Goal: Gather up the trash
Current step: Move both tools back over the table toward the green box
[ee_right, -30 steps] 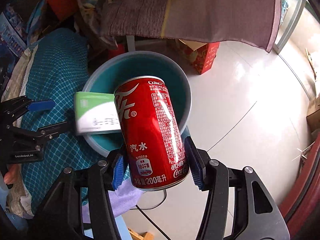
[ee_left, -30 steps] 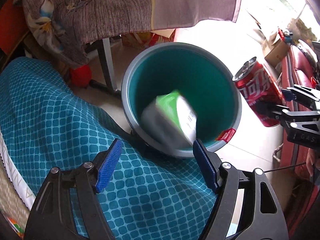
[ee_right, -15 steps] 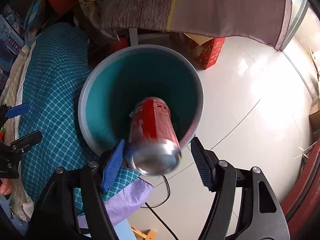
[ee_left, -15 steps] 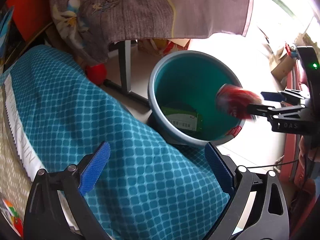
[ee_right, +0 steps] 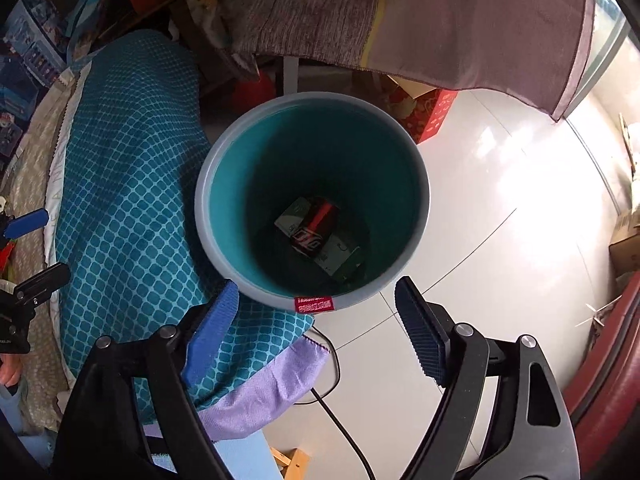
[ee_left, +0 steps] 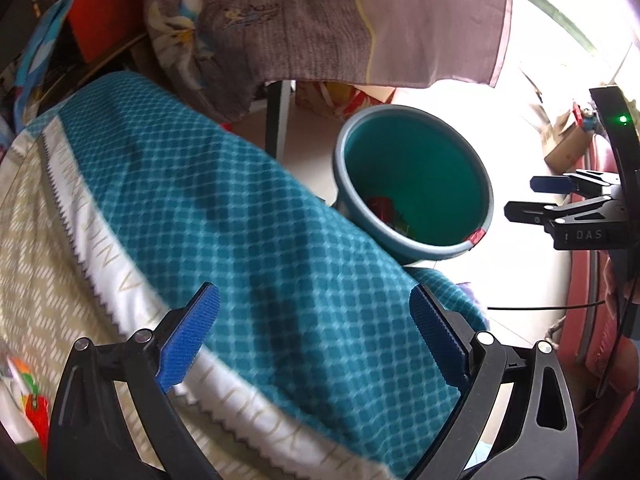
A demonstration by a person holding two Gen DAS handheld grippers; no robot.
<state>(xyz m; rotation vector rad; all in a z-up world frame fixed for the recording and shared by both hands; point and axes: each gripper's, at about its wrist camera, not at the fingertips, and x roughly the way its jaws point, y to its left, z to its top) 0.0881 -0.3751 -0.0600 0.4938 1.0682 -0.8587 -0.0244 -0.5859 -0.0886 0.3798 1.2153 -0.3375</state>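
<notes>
A teal bin with a grey rim [ee_right: 208, 216] [ee_left: 486, 184] stands on the white floor beside the bed. At its bottom lie a red soda can [ee_right: 314, 222] [ee_left: 380, 206] and, under it, a green and white carton [ee_right: 340, 256]. My right gripper [ee_right: 316, 312] hangs above the bin's near rim, its jaws still opening with nothing between them. Over the teal checked blanket [ee_left: 240, 216] [ee_right: 120, 184], left of the bin, my left gripper [ee_left: 314, 320] is wide open and holds nothing. The right gripper [ee_left: 524, 198] also shows at the right edge of the left wrist view.
A brown-grey cloth [ee_right: 420, 12] hangs over a table behind the bin, with a table leg [ee_left: 276, 120] and a red patterned box [ee_right: 428, 114] beneath. A black cable [ee_right: 340, 412] runs across the floor. A purple cloth [ee_right: 272, 388] lies at the blanket's edge. Cardboard boxes [ee_left: 564, 144] stand far right.
The carton dropped from my left gripper and the can from my right; both now lie in the bin. Both grippers widened, and the left one moved back over the blanket.
</notes>
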